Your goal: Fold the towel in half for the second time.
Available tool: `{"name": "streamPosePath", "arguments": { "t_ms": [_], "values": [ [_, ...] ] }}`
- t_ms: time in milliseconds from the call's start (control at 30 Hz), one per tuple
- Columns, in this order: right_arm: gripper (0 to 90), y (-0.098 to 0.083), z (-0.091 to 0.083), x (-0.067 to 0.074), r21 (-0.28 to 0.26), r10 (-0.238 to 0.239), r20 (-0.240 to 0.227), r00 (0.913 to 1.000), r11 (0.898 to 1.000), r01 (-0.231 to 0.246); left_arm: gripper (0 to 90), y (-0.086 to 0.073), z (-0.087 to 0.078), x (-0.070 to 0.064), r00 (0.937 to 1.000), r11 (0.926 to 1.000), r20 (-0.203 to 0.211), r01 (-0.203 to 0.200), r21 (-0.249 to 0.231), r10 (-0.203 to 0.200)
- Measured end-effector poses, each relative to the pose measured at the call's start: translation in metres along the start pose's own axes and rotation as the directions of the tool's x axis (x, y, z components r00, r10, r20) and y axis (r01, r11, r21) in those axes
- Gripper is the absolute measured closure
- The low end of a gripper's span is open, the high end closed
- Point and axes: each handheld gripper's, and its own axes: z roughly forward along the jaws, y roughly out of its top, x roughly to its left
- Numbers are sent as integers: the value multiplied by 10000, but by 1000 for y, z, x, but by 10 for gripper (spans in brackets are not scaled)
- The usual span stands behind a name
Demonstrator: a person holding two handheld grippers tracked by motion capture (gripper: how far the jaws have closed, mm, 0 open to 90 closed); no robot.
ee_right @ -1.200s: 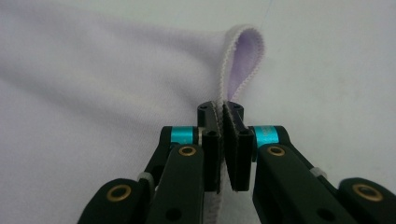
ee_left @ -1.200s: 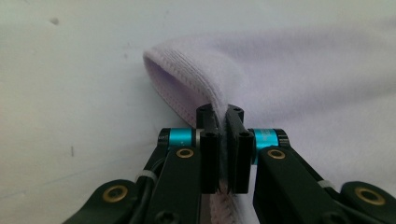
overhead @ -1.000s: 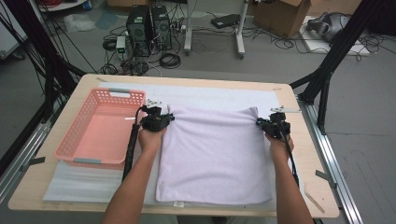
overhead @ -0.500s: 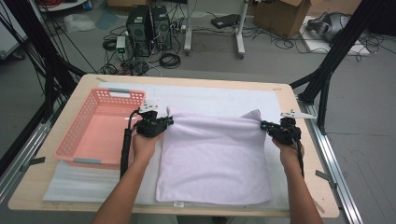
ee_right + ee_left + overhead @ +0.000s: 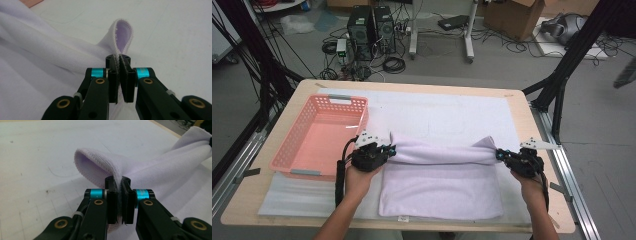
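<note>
I am pinching one far corner of the lilac towel (image 5: 442, 185) in my left gripper (image 5: 390, 149) and the other in my right gripper (image 5: 500, 154). Compared with a second ago, I am drawing that edge toward me over the towel, beside the pink basket (image 5: 292, 160).

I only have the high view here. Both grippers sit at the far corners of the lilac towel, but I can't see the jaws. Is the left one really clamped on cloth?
Observer: Yes. In the left gripper view the left gripper is shut on the towel, with a doubled hem pinched between its pads.
Operator: And the right?
Observer: Same. The right gripper is shut on its corner, and a small loop of hem stands up above the jaws.
Operator: Is the held edge lying flat?
Observer: No. Seen from the left gripper, it arches off the white mat as a raised fold.
</note>
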Motion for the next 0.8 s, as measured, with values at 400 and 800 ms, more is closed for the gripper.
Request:
{"name": "streamPosePath", "arguments": {
  "t_ms": [400, 800],
  "values": [
    [524, -1, -6, 3, 423, 901, 206, 9957, 9950, -909, 425, 9, 9, 5, 9984, 9974, -243, 512, 508, -501],
    [801, 32, 44, -3, 2346, 147, 507, 9986, 9717, -262, 801, 13, 43, 18, 9988, 9777, -497, 127, 2094, -23]
  ]
}}
